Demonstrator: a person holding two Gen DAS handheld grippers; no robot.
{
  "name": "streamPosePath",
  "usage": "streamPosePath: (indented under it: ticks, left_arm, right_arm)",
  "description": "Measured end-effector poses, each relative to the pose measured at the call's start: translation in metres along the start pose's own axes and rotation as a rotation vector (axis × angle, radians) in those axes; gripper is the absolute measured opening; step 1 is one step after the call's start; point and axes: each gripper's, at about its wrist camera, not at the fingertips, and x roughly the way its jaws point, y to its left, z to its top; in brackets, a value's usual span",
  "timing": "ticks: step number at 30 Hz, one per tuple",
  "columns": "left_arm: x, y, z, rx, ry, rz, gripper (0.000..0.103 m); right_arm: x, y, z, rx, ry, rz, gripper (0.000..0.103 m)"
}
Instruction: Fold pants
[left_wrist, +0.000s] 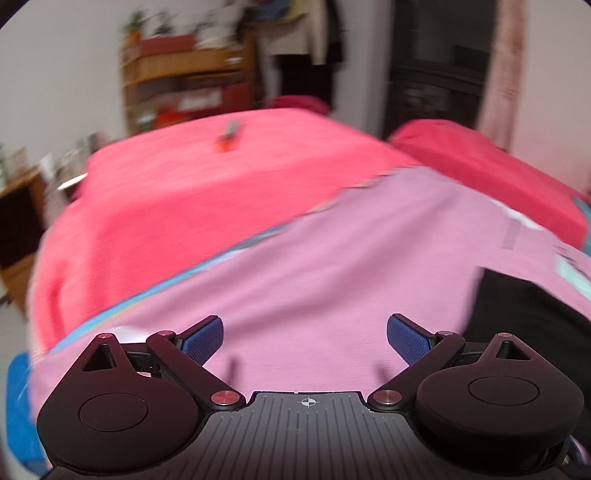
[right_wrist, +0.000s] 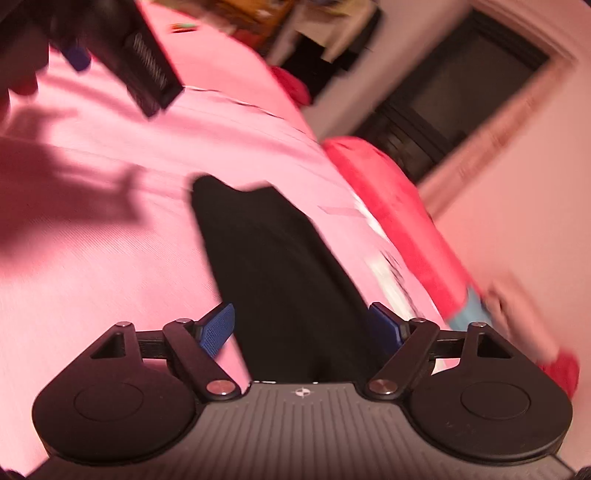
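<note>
Black pants (right_wrist: 280, 266) lie on a pink sheet (left_wrist: 314, 266) spread over a red-covered bed (left_wrist: 166, 192), a wooden shelf (left_wrist: 184, 81) and dark doorway (left_wrist: 439, 66) behind. The left gripper (left_wrist: 305, 338) hovers spread wide, empty; the right gripper (right_wrist: 303, 326) gapes astride the pants.

The pants (right_wrist: 280, 273) are black and lie flat on a pink sheet (right_wrist: 110, 277). They narrow toward the far end. The left view shows only an edge.

Heavy motion blur, pink cast, fisheye-warped edges
</note>
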Motion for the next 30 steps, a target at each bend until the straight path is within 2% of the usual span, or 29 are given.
streamPosePath:
  ticks: [2,4,8,9,10,11,12,15,18,22,26,28,30]
  left_arm:
    - [0.001,0.02,-0.004,-0.039,0.013,0.025,0.103]
    - [-0.001,0.032,-0.008,-0.068,0.028,0.022,0.103]
    - [-0.009,0.031,-0.015,-0.088,0.046,-0.017,0.103]
    - [-0.012,0.024,-0.017,-0.083,0.047,-0.032,0.103]
    - [-0.015,0.019,-0.019,-0.075,0.047,-0.045,0.103]
    - [-0.018,0.012,-0.02,-0.062,0.044,-0.056,0.103]
    - [-0.022,0.005,-0.022,-0.046,0.039,-0.063,0.103]
    - [-0.034,-0.028,-0.028,0.032,0.016,-0.114,0.103]
    - [-0.048,-0.076,-0.036,0.136,0.016,-0.227,0.103]
    - [-0.066,-0.154,-0.053,0.293,-0.024,-0.379,0.103]
    - [-0.059,-0.232,-0.066,0.398,0.015,-0.5,0.103]
    - [-0.053,-0.257,-0.069,0.422,0.054,-0.555,0.103]
    - [-0.05,-0.271,-0.071,0.425,0.112,-0.652,0.103]
  right_arm:
    - [0.018,0.018,0.019,-0.038,0.003,0.001,0.081]
    - [0.04,0.028,0.035,-0.043,0.014,-0.006,0.076]
    - [0.084,0.022,0.062,0.073,0.085,0.003,0.074]
    - [0.093,0.021,0.065,0.102,0.099,0.006,0.069]
    - [0.1,0.017,0.066,0.129,0.112,0.037,0.058]
    - [0.103,0.014,0.066,0.165,0.122,0.098,0.027]
    - [0.101,0.008,0.066,0.183,0.124,0.099,0.023]
    - [0.086,-0.022,0.064,0.278,0.077,0.134,0.022]
    - [0.063,-0.081,0.053,0.477,0.046,0.204,0.022]
    - [0.027,-0.158,0.023,0.698,-0.005,0.248,0.022]
    - [-0.003,-0.21,-0.018,0.822,-0.027,0.229,0.021]
    - [-0.017,-0.231,-0.042,0.866,-0.034,0.191,0.021]
    - [-0.03,-0.253,-0.074,0.915,-0.036,0.147,0.018]
